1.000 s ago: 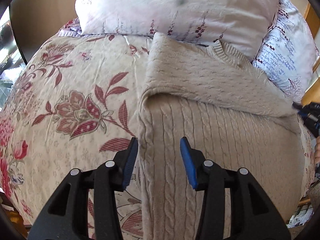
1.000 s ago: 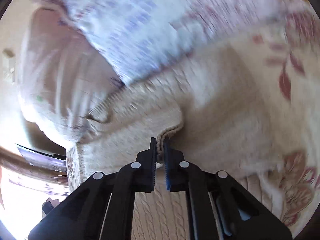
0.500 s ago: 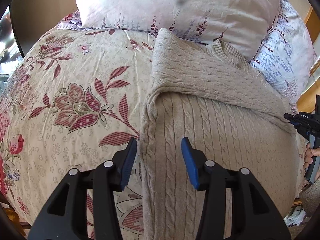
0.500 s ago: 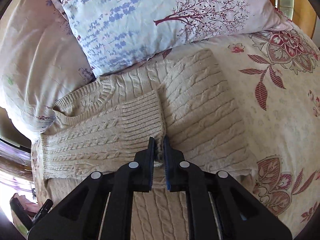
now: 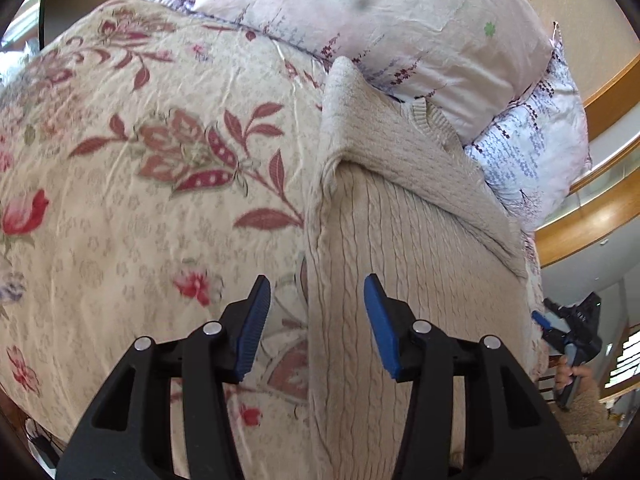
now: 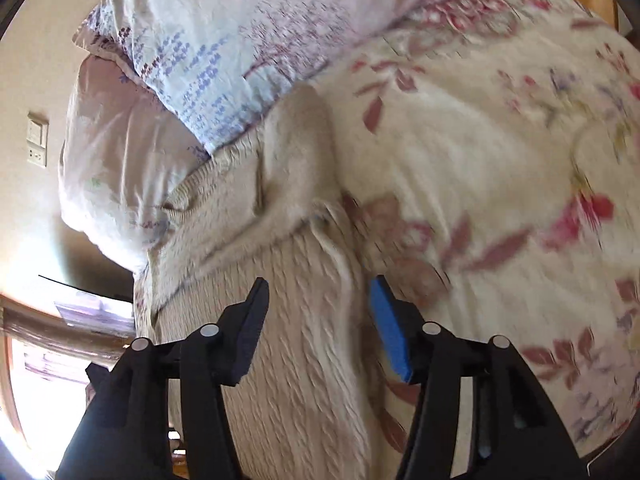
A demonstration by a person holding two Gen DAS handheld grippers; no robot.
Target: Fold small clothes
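The sweater, a beige cable knit, is lying on the bedspread with its sleeves folded across the chest, its collar pointing toward 12 o'clock and tucked against the pillows. In the left wrist view it is filling the frame from 12 down to 6 o'clock, its long edge running just right of centre. The left gripper is hovering over that edge with its jaws released and spread wide, one blue pad over the bedspread, the other over the knit, grasping nothing. In the blurred right wrist view the sweater is lying from 10 to 6 o'clock, and the right gripper is hanging above it, jaws likewise parted and empty. A pink pillow is sitting at 12 o'clock in the left view, and a blue-print pillow at 2 o'clock. The flowered bedspread is spreading toward 9 o'clock. The right gripper is also showing at 4 o'clock.
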